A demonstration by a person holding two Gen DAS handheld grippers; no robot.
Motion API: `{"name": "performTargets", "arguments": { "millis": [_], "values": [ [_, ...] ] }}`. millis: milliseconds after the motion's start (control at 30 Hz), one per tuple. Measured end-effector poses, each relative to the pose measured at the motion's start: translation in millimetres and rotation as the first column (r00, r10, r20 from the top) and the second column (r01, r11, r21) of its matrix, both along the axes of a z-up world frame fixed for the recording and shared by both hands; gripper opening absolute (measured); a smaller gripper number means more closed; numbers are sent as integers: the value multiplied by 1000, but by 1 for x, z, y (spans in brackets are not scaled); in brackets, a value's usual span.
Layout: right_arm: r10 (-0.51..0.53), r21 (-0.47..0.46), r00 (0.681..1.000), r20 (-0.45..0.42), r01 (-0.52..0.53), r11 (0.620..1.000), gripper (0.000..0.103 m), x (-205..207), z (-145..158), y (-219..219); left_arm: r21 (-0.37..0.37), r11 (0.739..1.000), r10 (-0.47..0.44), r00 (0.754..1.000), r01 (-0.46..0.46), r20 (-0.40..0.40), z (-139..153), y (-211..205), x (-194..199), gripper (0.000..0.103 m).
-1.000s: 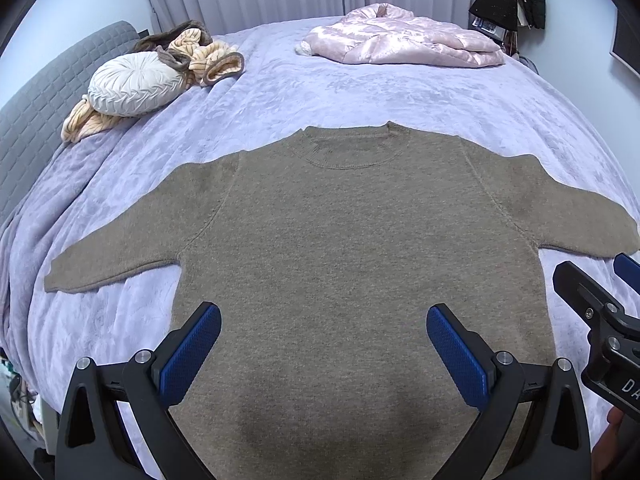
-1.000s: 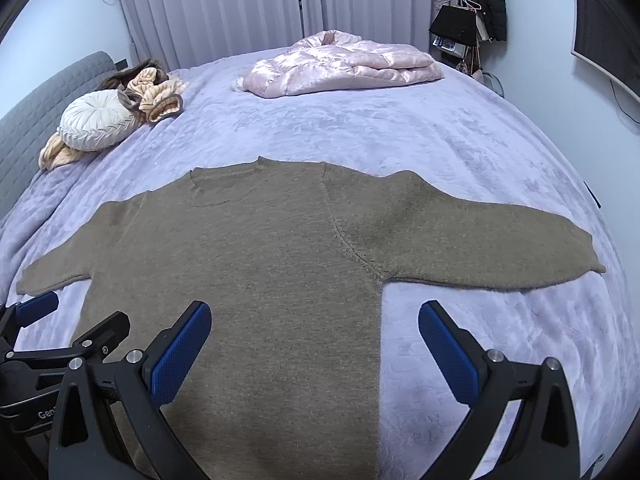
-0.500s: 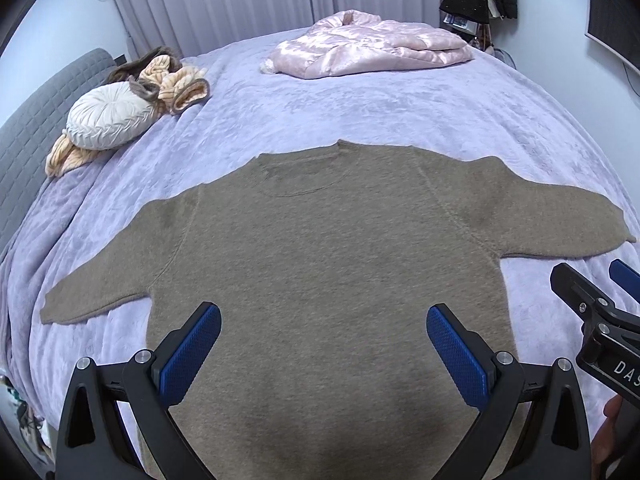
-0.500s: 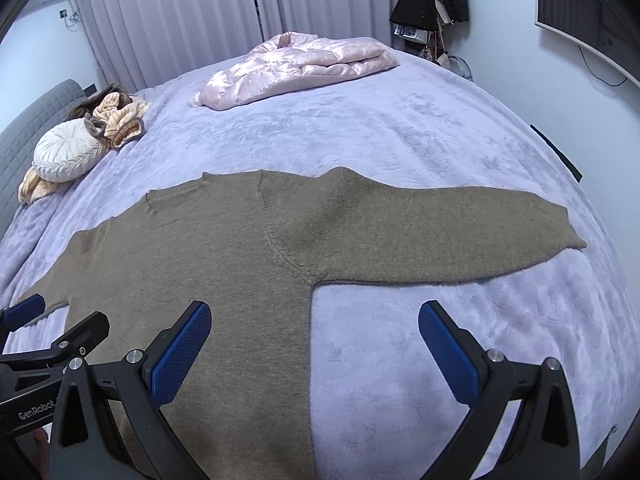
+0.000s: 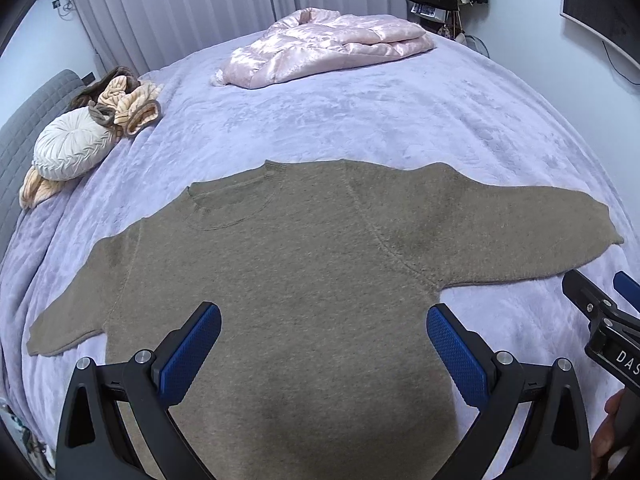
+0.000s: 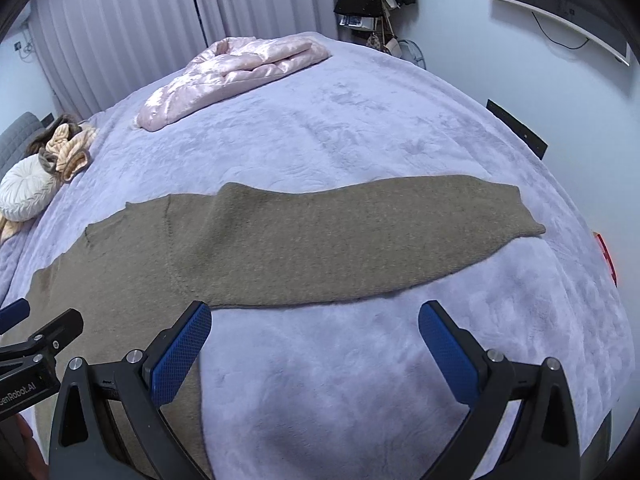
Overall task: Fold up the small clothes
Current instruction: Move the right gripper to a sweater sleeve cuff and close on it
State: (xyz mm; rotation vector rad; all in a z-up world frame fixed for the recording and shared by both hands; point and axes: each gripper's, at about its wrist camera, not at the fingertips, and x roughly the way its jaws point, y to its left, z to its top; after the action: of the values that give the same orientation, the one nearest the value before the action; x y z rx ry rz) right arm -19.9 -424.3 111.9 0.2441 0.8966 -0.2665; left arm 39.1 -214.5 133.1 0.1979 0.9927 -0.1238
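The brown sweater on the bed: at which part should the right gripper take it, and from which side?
Probably the cuff end of the outstretched sleeve. The brown sweater lies flat on the bed, sleeve spread sideways, so the open right gripper could come from the outer right side and pinch the free edge low.

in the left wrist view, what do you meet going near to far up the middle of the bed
left hand-held gripper → brown sweater laid flat → bare stretch of purple blanket → pink satin quilted jacket → grey curtains
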Motion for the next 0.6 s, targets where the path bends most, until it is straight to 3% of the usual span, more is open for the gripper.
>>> {"name": "performTargets", "arguments": {
  "millis": [467,600],
  "values": [
    [-216,62,973,-85,221,973,103,18,-52,-141,37,998,-46,996,49,-82,-41,-81,40,103],
    [-244,131,966,-87,254,958,103,28,-66,-174,48,997,-51,993,56,-104,-55,-94,47,103]
  ]
}}
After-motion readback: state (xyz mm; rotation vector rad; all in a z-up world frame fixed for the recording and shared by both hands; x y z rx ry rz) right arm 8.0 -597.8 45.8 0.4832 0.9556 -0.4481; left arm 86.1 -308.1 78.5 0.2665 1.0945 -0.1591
